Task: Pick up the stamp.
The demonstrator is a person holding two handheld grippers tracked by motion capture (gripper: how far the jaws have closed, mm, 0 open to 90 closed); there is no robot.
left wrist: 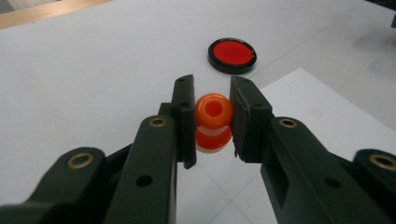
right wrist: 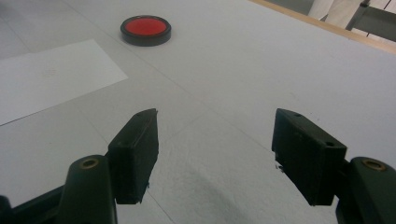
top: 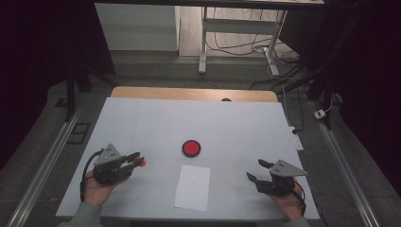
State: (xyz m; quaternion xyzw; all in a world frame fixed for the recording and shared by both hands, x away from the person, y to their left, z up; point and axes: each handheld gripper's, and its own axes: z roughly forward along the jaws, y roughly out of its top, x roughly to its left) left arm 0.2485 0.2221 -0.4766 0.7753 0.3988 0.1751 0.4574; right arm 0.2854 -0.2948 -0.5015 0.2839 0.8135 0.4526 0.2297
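The left tongs (left wrist: pixel 212 116) pinch an orange bead (left wrist: pixel 213 112) just above the counter (top: pixel 156 123). The right tongs (right wrist: pixel 215 158) gape wide with nothing between them, well apart from the red disc (right wrist: pixel 145 29).

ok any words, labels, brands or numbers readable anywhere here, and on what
None can be read.
The white paper sheet bears a faint mark, too pale and small to make out.
The red disc with the black rim, the orange bead clamped in the left gripper and the black jaws of the right gripper carry no lettering.
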